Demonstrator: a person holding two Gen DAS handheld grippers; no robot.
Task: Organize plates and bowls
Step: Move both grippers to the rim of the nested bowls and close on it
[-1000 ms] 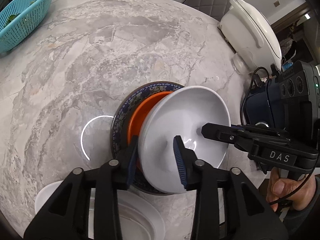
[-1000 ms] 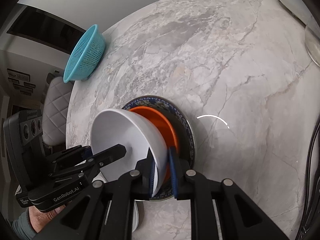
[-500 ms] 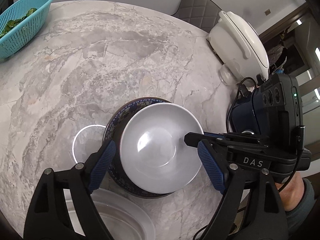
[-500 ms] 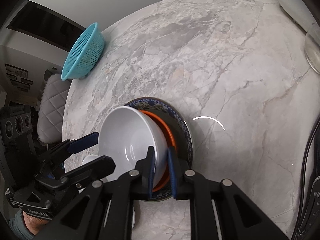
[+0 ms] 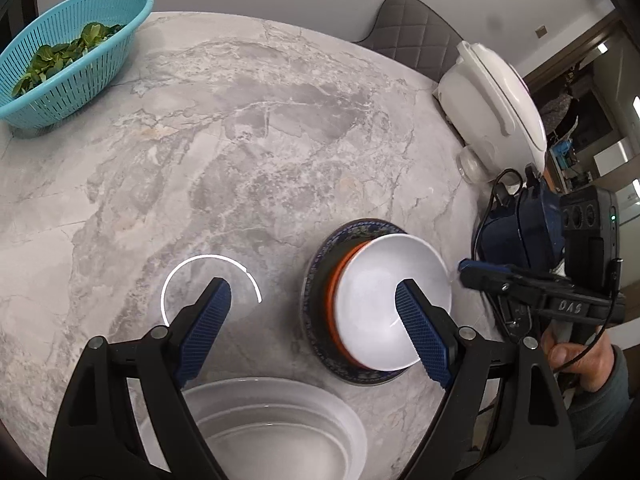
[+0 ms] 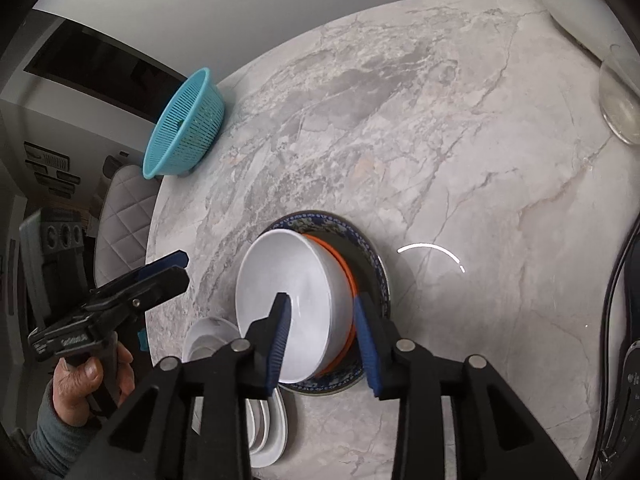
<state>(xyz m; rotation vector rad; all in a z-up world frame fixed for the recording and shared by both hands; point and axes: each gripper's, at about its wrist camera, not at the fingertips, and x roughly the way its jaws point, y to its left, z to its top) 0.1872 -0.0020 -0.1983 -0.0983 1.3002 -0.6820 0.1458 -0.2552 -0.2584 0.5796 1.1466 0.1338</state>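
A white bowl [image 5: 390, 300] [image 6: 292, 292] rests in an orange bowl [image 5: 334, 280] [image 6: 346, 276] on a dark blue patterned plate [image 5: 316, 276] [image 6: 368, 252]. My left gripper [image 5: 314, 320] is open and empty, above the table left of the stack; it shows at the left of the right wrist view [image 6: 176, 266]. My right gripper [image 6: 322, 338] is open, its jaws standing either side of the white bowl's near rim without gripping it. It shows at the right of the left wrist view [image 5: 466, 270]. A white oval dish [image 5: 276, 428] [image 6: 264, 432] lies at the near table edge.
A teal colander [image 5: 68, 68] [image 6: 186, 124] with greens stands at the far edge of the marble table [image 5: 240, 140]. A white rice cooker [image 5: 496, 108] sits at the right. A glass [image 6: 620, 108] stands at the far right. Padded chairs [image 5: 416, 36] ring the table.
My left gripper let go of the white bowl, opened wide and drew back to the left. The bowl settled into the orange bowl, and my right gripper opened off its rim.
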